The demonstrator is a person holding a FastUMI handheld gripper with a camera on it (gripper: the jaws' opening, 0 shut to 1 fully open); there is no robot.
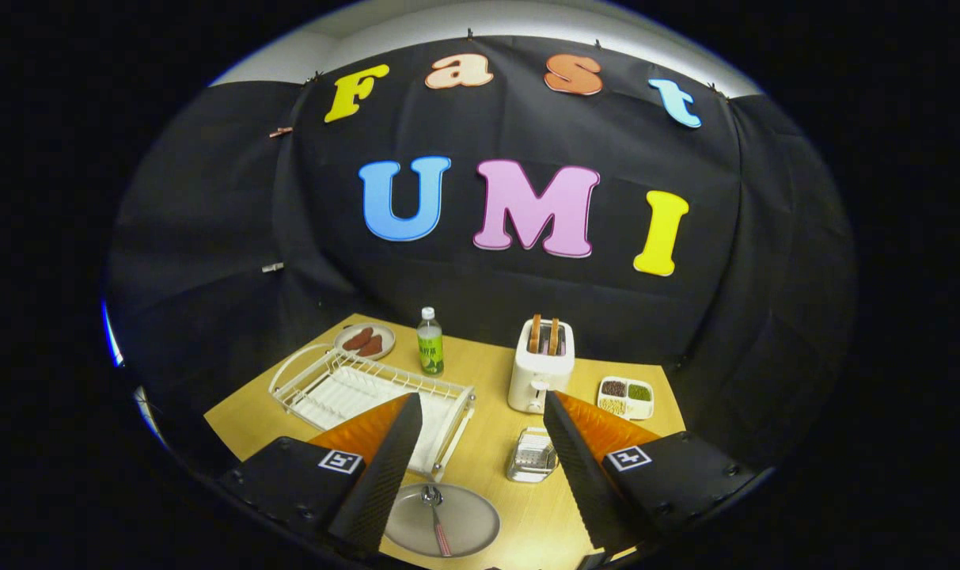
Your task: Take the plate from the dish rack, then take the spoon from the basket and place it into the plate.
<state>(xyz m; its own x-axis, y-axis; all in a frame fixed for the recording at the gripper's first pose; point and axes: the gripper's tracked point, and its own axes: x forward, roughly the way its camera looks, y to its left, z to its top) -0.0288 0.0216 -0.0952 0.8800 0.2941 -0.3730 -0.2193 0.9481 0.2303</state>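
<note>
A round grey plate [464,522] lies flat on the wooden table [487,364], low between my two fingers. A spoon [434,511] with a metal bowl and a reddish handle rests in the plate. My gripper [480,467] is raised above the table and stands open, nothing between its black fingers [388,467]. The white wire dish rack [353,388] sits beyond the left finger and holds no dishes. A small wire basket [532,455] stands just inside the right finger, ahead of the plate.
A white toaster [540,368] with two slices stands mid-table. A green drink bottle [430,342] and a small plate of reddish food [365,340] sit at the back left. A divided tray of grains [626,396] lies at the right.
</note>
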